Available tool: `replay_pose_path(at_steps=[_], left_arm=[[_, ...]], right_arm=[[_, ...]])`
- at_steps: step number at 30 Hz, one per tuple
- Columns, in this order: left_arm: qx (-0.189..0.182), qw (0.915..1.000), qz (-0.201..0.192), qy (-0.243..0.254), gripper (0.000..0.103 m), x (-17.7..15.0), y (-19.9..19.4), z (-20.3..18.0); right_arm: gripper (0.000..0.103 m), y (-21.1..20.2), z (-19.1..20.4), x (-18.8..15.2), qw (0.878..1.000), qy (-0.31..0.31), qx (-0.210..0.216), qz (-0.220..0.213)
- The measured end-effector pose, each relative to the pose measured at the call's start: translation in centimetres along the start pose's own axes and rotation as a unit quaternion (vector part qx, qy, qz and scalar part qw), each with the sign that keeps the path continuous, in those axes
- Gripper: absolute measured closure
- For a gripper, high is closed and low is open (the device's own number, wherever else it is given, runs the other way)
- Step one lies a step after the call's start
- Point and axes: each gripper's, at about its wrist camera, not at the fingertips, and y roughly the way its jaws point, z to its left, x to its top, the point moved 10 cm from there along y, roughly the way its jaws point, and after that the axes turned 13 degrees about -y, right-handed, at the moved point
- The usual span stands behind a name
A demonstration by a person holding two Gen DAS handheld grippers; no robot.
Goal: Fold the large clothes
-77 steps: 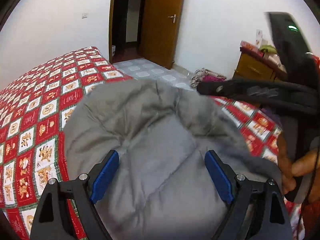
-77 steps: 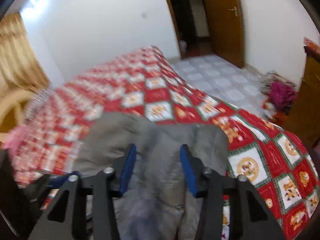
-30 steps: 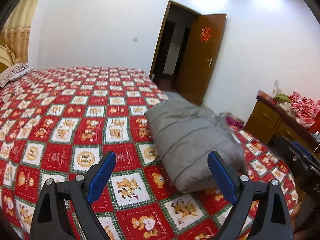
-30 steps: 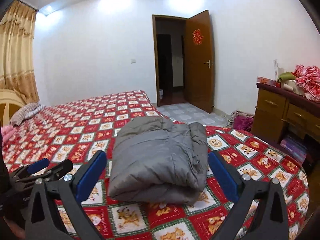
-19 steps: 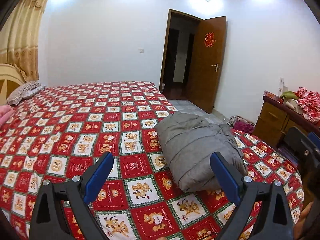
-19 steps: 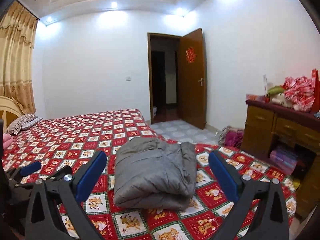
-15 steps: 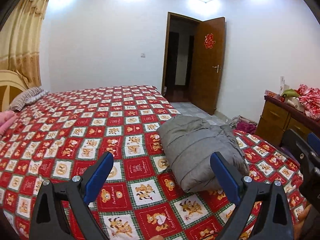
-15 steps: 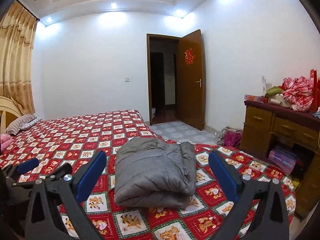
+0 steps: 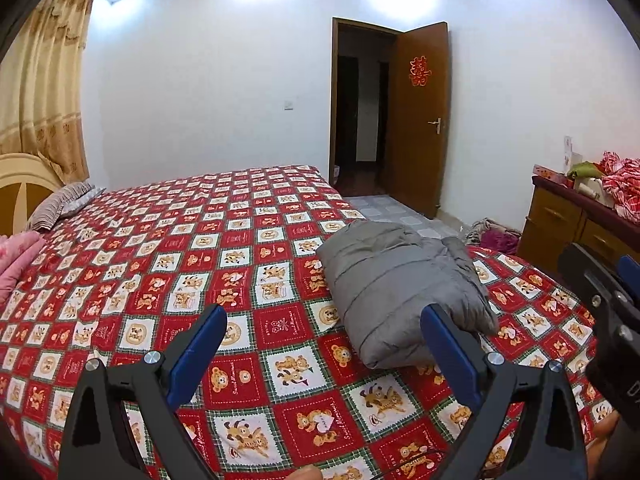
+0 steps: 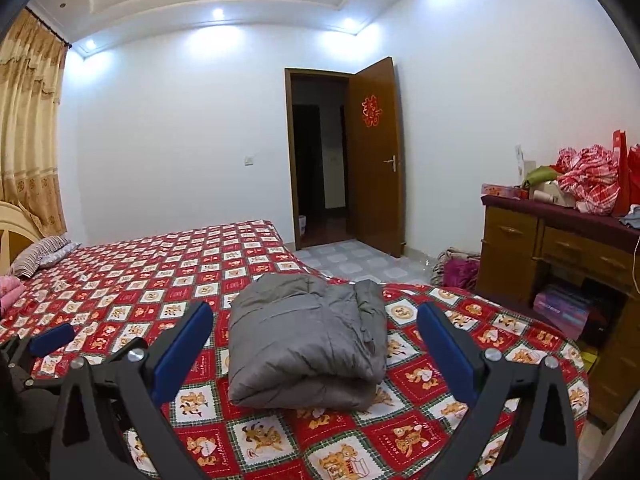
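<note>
grey jacket folded on bed; left gripper, right gripper wide, empty.

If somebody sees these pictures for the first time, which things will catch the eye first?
First, the folded grey padded jacket, a bundle lying near the foot of the bed. Under it spreads the red checked bedspread with cartoon bears. In the foreground, the open right gripper frames the jacket without touching it.

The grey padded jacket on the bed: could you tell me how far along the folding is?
Done: the grey jacket lies as a compact folded bundle on the red patterned bedspread. In hand: nothing; the left gripper and right gripper are open, clear of it. Left: apparently nothing.
</note>
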Motion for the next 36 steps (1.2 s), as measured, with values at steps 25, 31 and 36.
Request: replay_pose_path(at_steps=[25,31,36], left_arm=[[0.0,1.0,0.008,0.005,0.005,-0.28,0.08,-0.37],[0.005,0.9999,0.007,0.011,0.005,-0.36,0.22,-0.43],[0.011,0.9999,0.003,0.009,0.005,-0.23,0.2,-0.19]], right_arm=[[0.0,-0.15,-0.13,-0.26,1.0,0.011,0.001,0.007],[0.0,-0.17,-0.26,-0.26,1.0,0.013,0.002,0.008],[0.0,-0.25,-0.41,-0.18,1.0,0.014,-0.005,0.003]])
